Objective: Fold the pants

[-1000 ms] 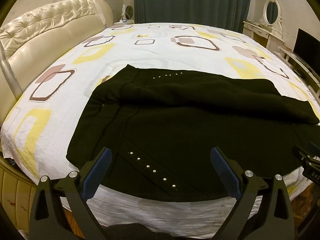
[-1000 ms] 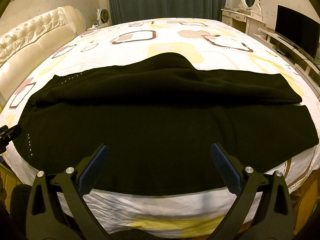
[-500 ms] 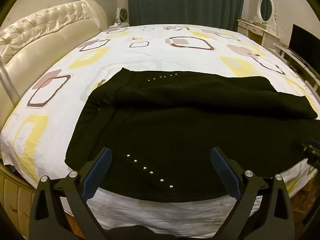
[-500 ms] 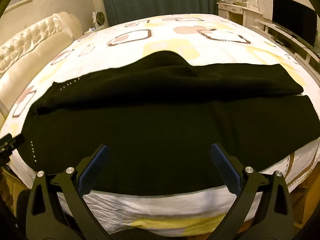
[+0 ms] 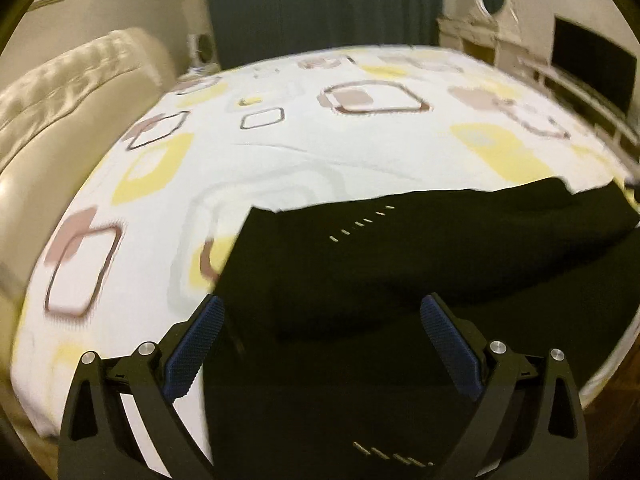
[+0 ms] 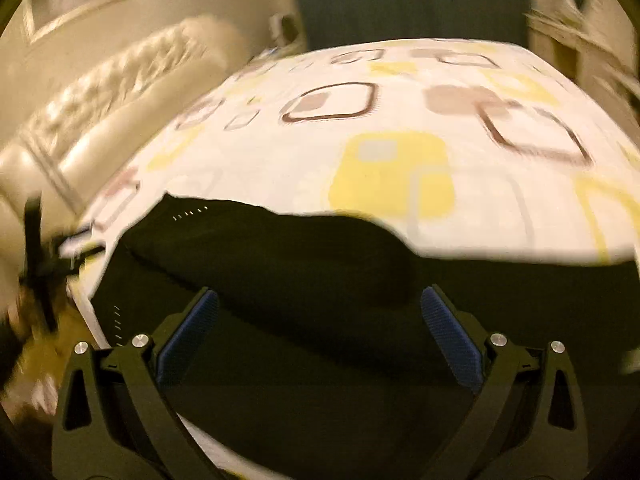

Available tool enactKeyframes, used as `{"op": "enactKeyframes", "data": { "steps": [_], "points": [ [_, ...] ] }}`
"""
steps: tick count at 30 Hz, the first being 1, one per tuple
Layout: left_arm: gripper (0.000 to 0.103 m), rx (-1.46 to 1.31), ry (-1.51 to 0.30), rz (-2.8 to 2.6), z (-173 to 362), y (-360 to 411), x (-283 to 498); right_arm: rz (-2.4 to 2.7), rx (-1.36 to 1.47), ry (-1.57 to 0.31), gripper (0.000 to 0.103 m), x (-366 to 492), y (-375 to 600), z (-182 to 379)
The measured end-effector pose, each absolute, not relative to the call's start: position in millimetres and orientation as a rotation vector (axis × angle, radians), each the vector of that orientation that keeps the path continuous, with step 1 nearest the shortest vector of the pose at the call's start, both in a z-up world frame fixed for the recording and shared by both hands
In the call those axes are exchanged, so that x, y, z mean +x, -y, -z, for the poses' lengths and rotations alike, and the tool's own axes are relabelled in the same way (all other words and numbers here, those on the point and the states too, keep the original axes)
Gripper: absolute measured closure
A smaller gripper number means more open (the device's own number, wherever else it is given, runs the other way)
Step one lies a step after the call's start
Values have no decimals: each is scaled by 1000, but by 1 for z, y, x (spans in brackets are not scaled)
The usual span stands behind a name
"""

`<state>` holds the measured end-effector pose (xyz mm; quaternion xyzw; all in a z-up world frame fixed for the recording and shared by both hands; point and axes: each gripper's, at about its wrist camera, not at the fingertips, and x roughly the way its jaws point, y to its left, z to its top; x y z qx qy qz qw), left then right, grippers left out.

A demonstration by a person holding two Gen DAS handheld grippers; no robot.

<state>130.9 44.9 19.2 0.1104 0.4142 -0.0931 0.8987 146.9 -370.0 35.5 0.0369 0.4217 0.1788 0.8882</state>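
Patterned bedsheet (image 5: 304,160), black pants (image 5: 400,280) spread, cream headboard (image 5: 60,100) left

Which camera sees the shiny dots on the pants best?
The left wrist view: two rows of studs show on the pants, close up. The right wrist view shows both rows too, but tiny and far off to the left.

Home bedroom: bed (image 5: 304,160), padded headboard (image 5: 60,120), dressing table (image 5: 480,28).
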Motion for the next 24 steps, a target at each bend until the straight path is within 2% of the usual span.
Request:
{"op": "enactKeyframes", "data": {
  "steps": [7,12,14,16,17,18,19,20,21,22,24],
  "points": [
    [5,133,-989,243,21,-102,247,-523,27,-1050,2,254,344,7],
    [5,97,-1038,326,42,-110,281,-584,-45,-1176,3,291,329,40],
    [5,87,-1064,377,49,-107,292,-633,-29,-1225,15,300,327,50],
    [5,84,-1093,410,56,-103,301,-645,-44,-1276,39,305,322,59],
    [5,90,-1102,418,59,-102,305,-652,-60,-1293,43,305,317,61],
    [17,94,-1122,426,63,-101,307,-662,-84,-1301,52,303,313,62],
    [40,88,-1154,450,68,-100,309,-679,-96,-1303,74,301,310,61],
    [59,109,-1165,440,70,-98,309,-710,-72,-1311,88,299,309,60],
    [75,116,-1157,437,69,-99,309,-702,-80,-1310,94,296,306,58],
    [90,88,-1156,464,66,-100,308,-671,-125,-1292,94,294,302,54],
    [97,60,-1147,463,58,-104,309,-632,-187,-1258,95,293,294,44]
  ]
}}
